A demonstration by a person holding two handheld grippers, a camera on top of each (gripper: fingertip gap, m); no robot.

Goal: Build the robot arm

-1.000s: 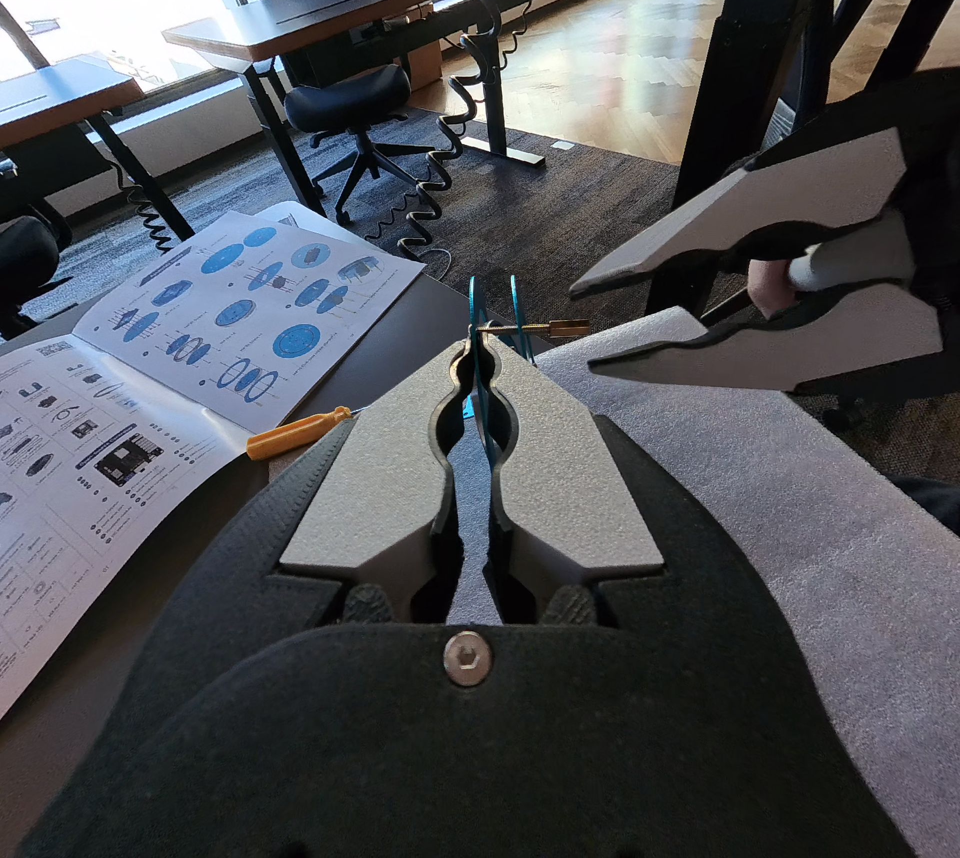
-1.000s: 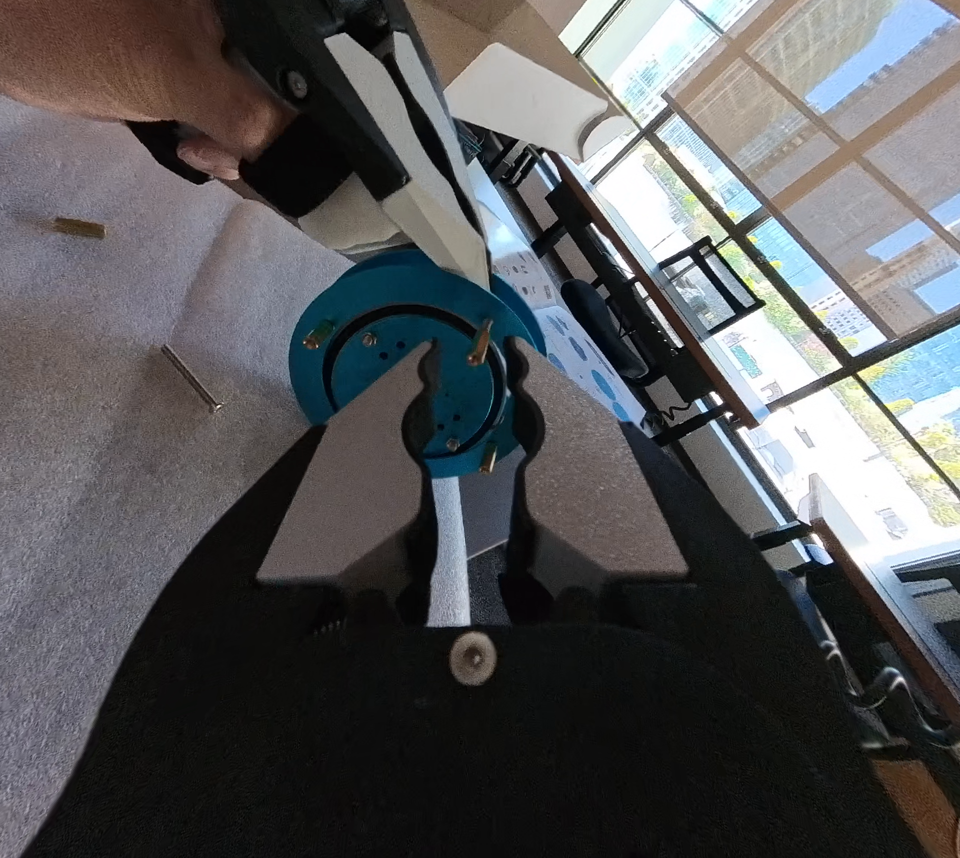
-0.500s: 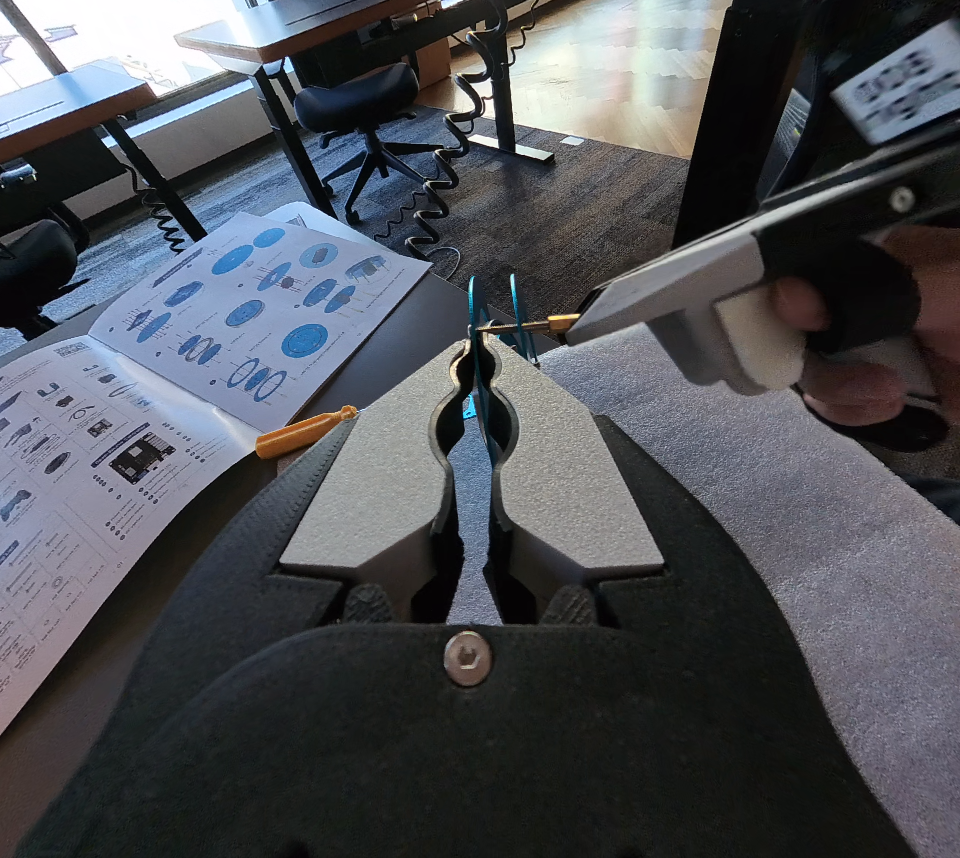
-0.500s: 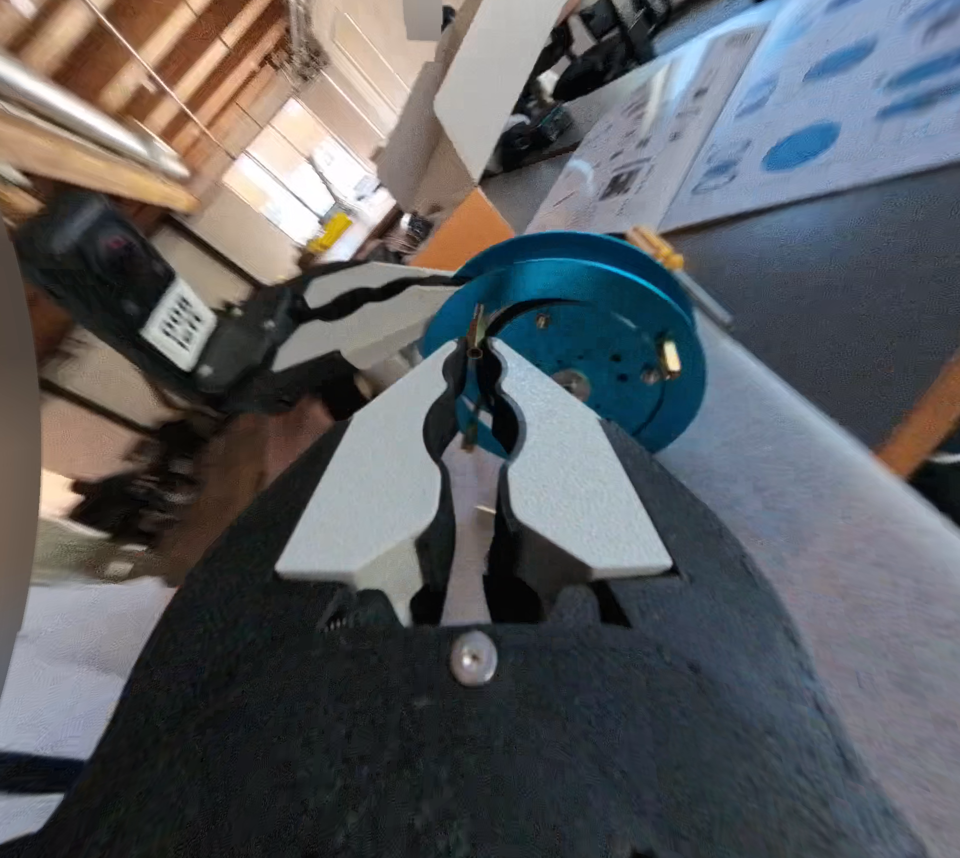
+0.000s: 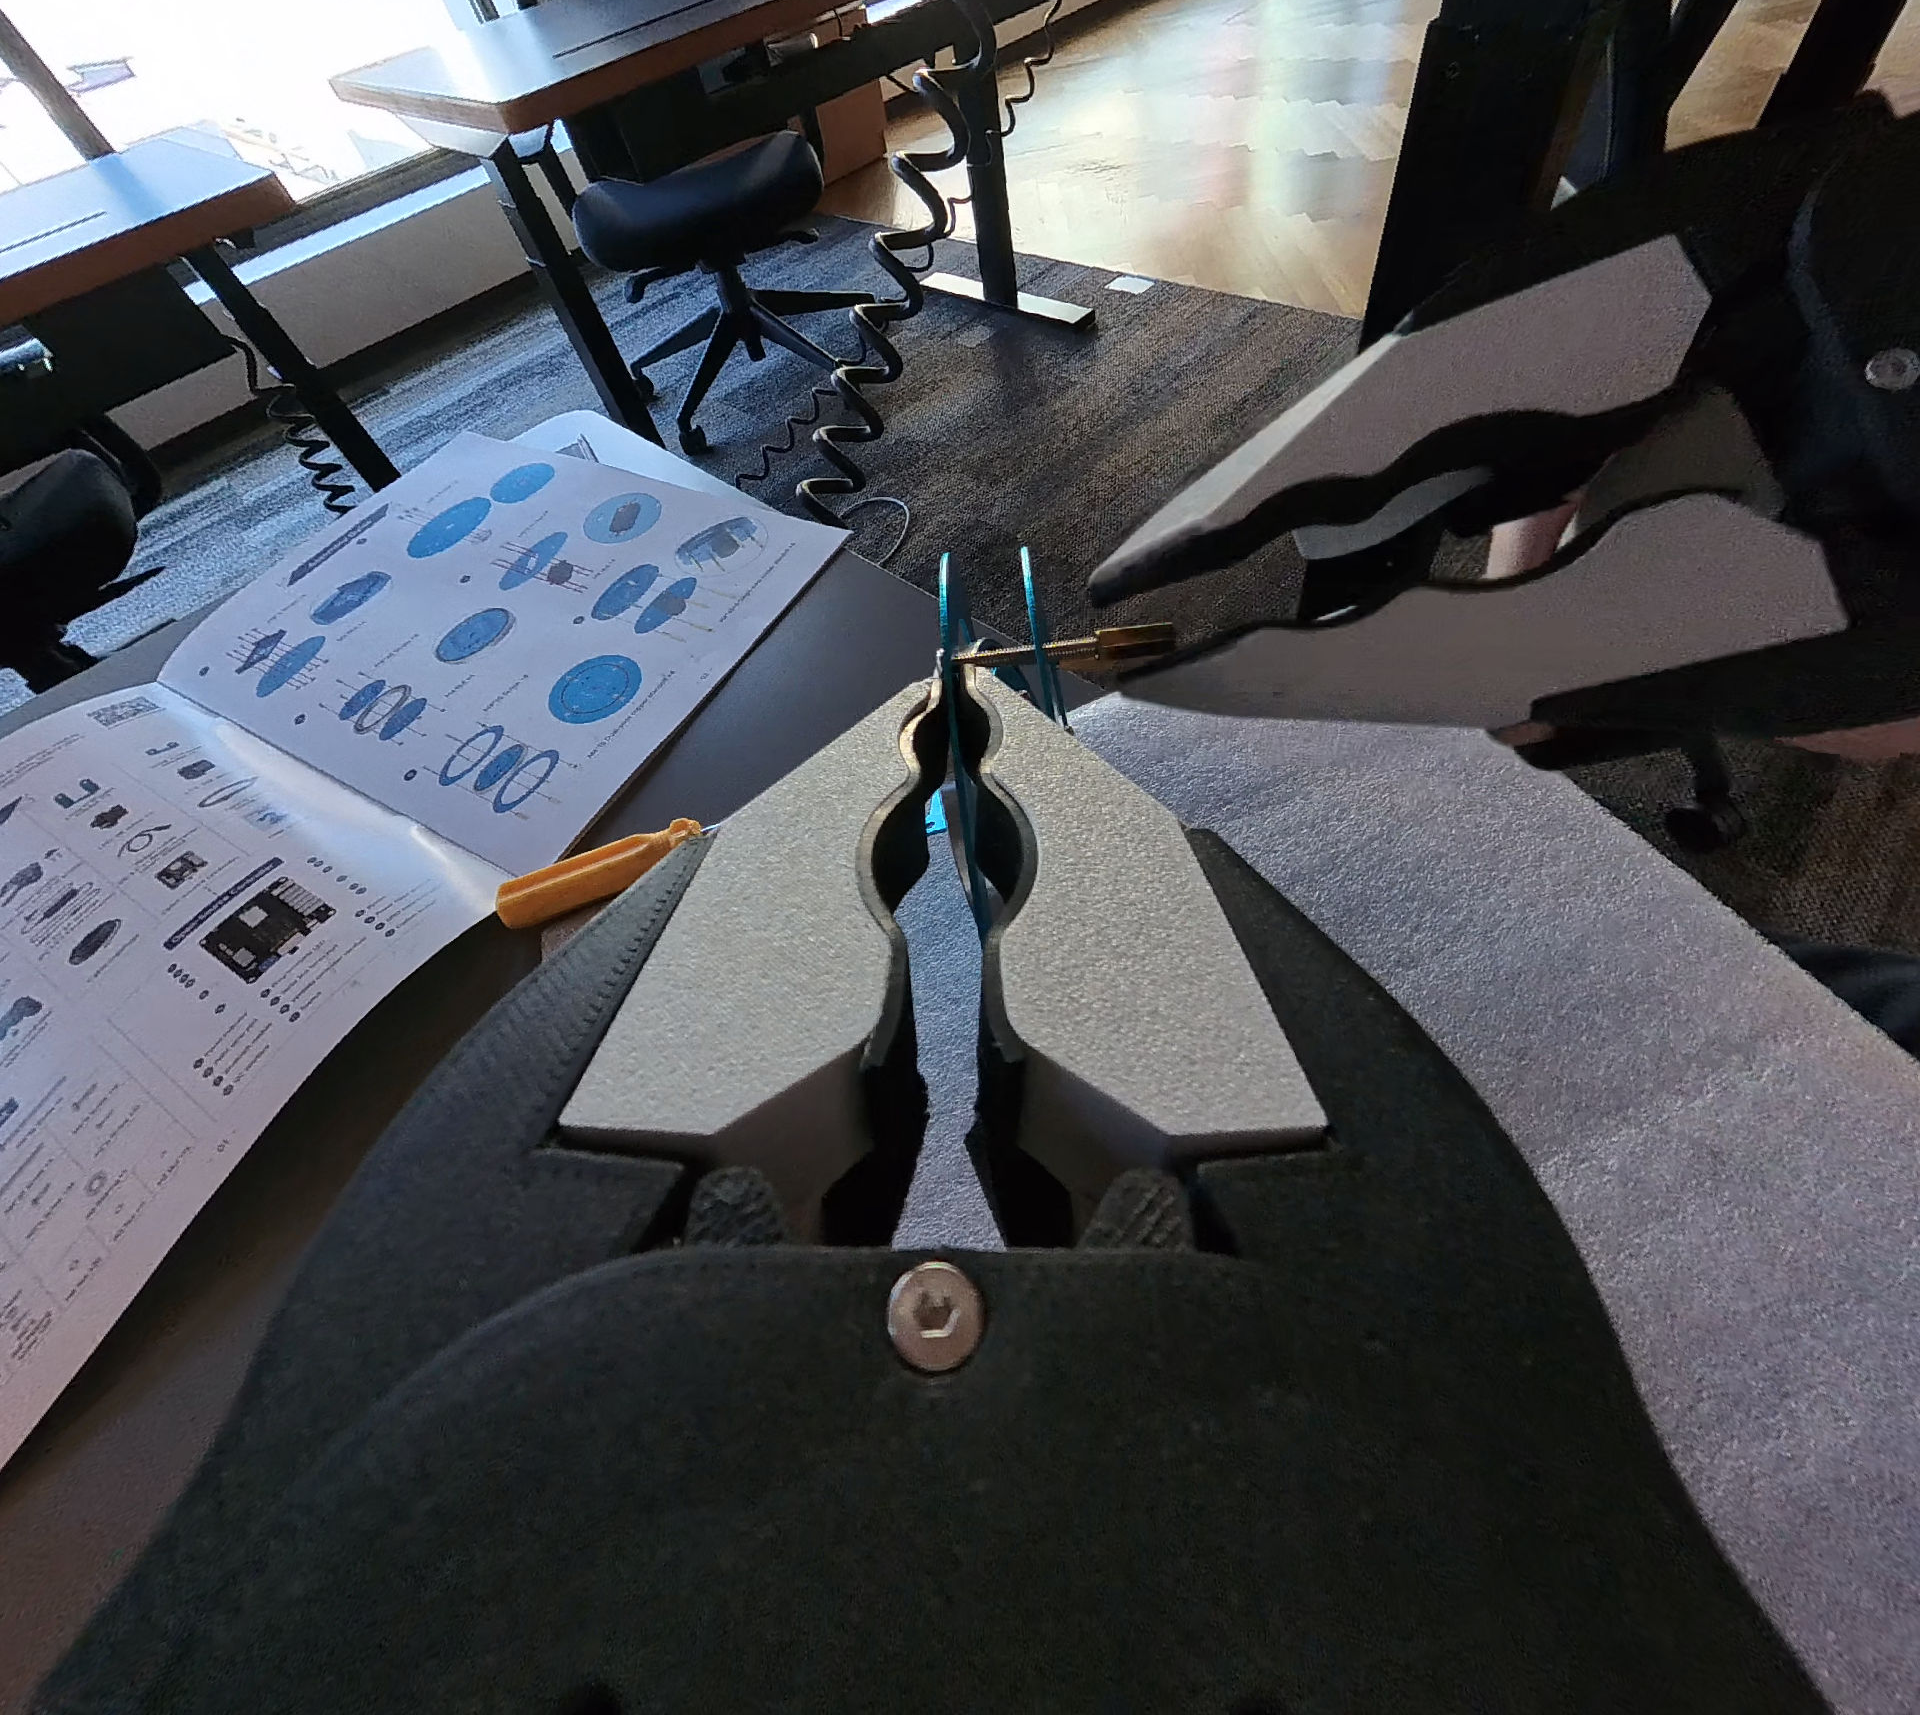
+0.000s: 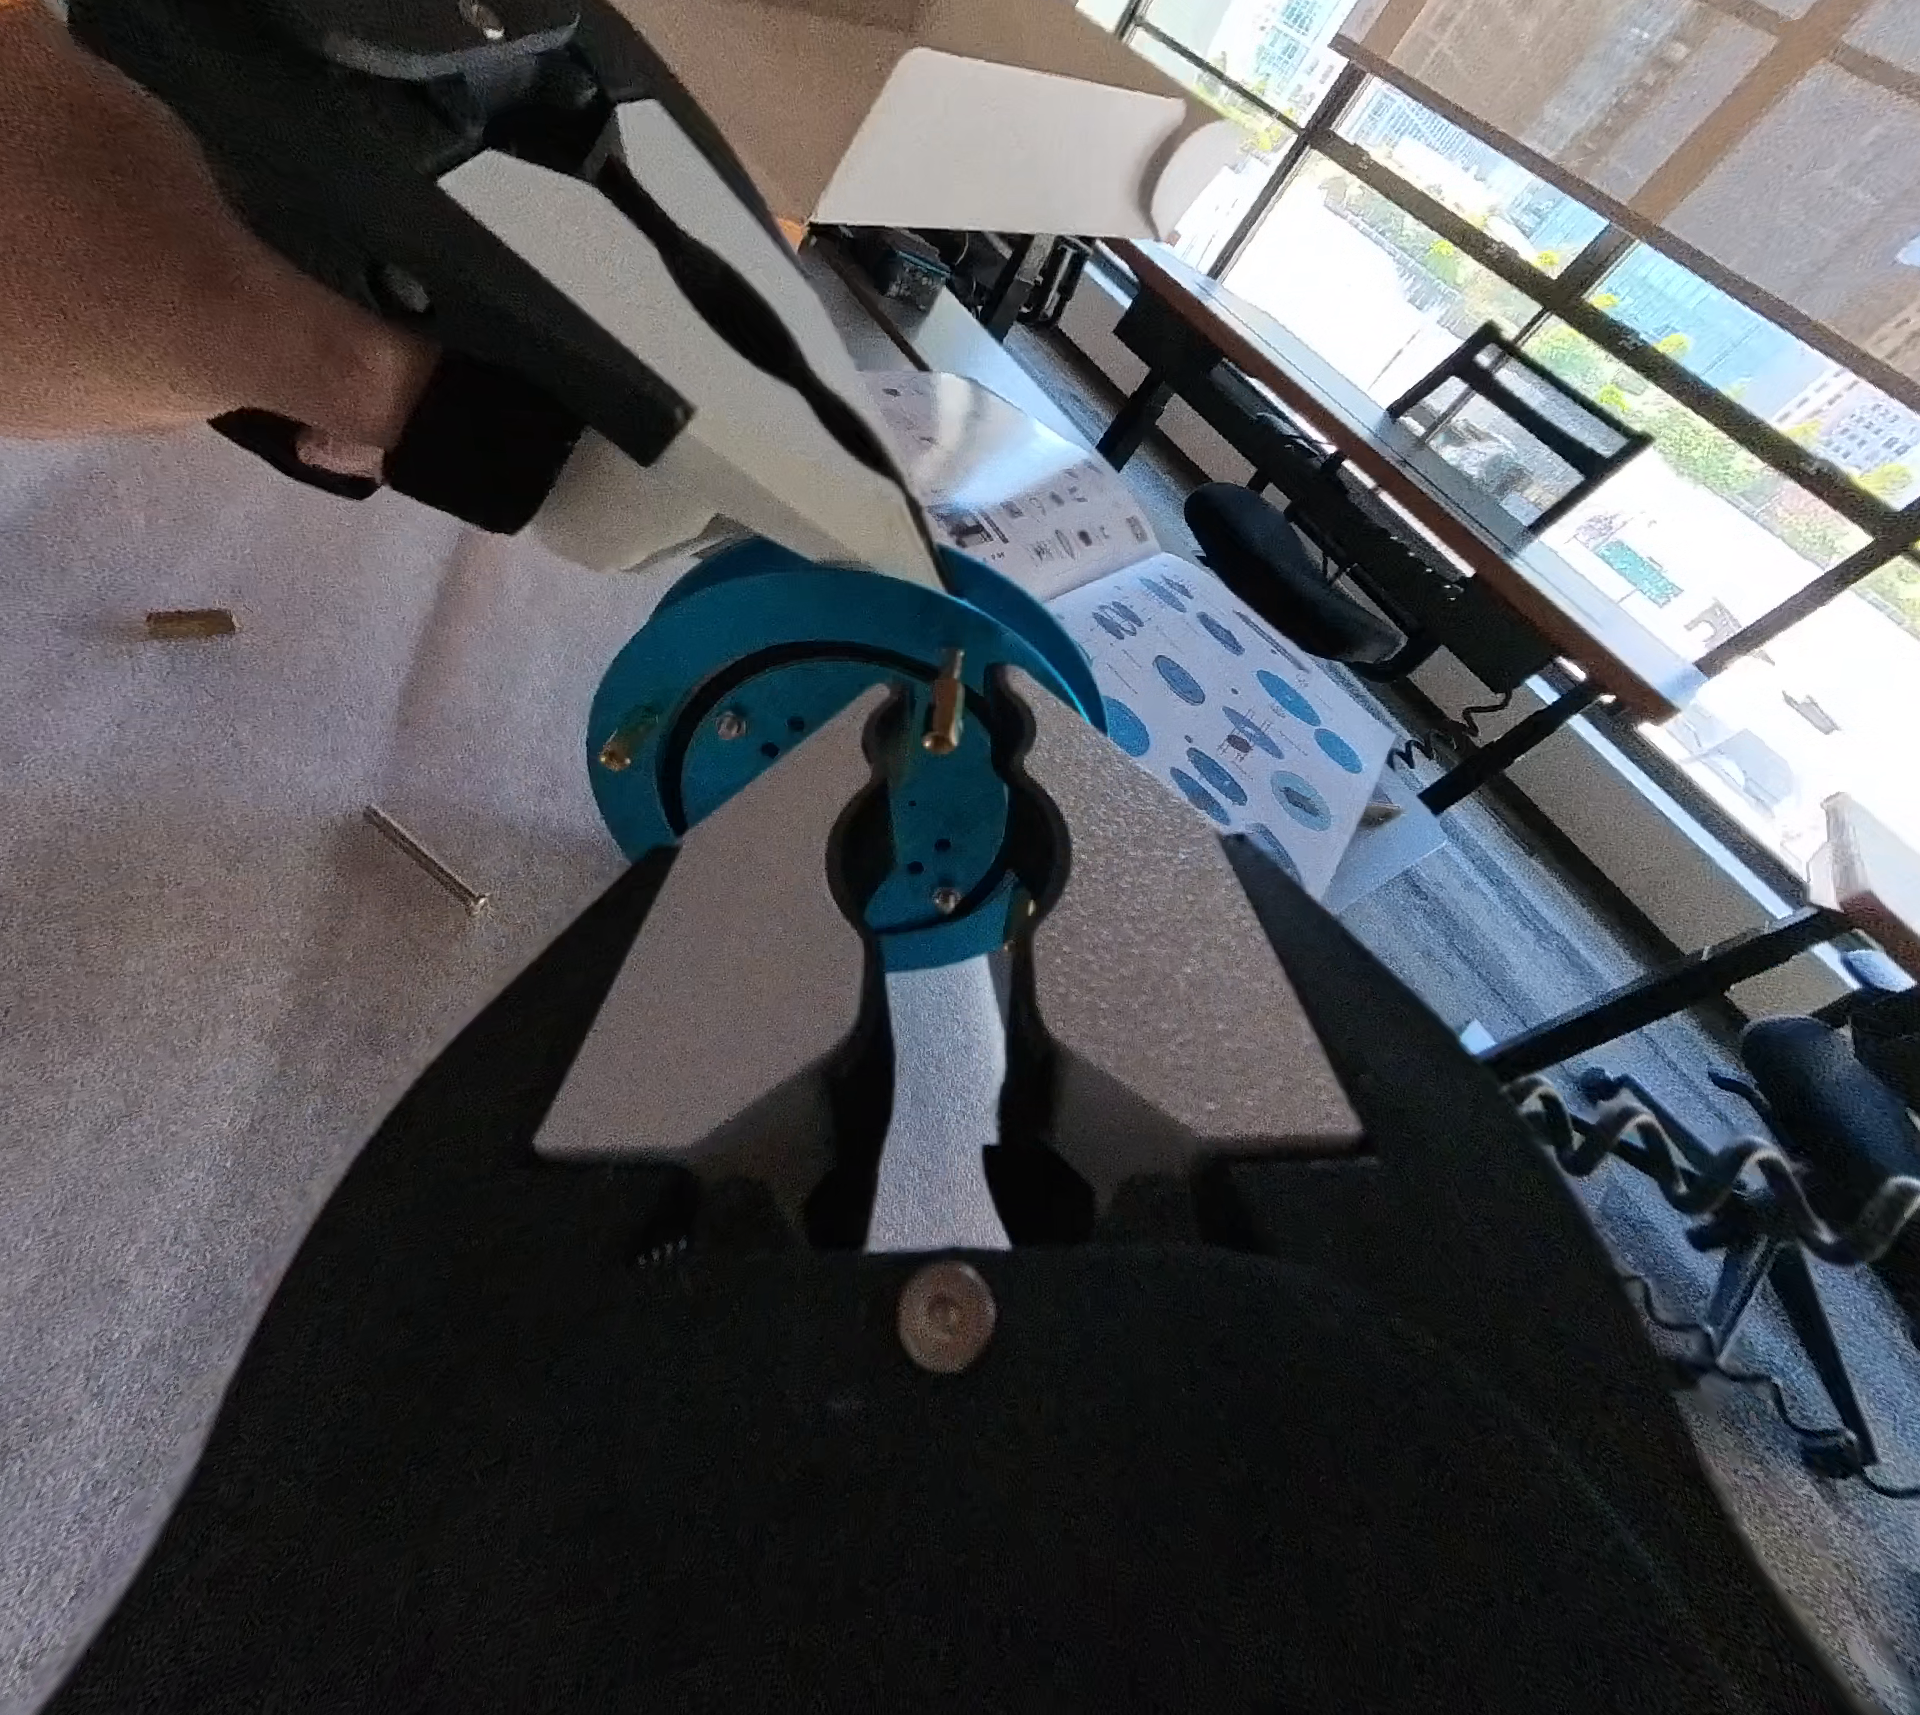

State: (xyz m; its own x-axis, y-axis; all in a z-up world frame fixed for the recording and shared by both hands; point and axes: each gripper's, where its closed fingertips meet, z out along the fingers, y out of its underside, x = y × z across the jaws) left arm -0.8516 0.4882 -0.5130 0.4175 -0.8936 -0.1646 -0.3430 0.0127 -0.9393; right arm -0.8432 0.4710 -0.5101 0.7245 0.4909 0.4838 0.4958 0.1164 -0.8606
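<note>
A: What do the left gripper's (image 5: 951,709) jaws hold?

B: They pinch the rim of a blue disc assembly (image 5: 961,730) standing on edge at the far side of the grey foam mat (image 5: 1455,990).

A: And the right gripper (image 5: 1112,637)?

B: Jaws narrowly apart, tips around the brass standoff (image 5: 1127,639) jutting from the disc's right face.

A: Nearby?

B: An orange screwdriver (image 5: 592,870) and open manual (image 5: 312,730) left on the tabletop (image 5: 727,730); a loose pin (image 6: 424,857) on the mat.

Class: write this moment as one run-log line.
left gripper: shut on blue disc edge | right gripper: open around brass standoff | loose standoff, pin: on foam mat
</note>
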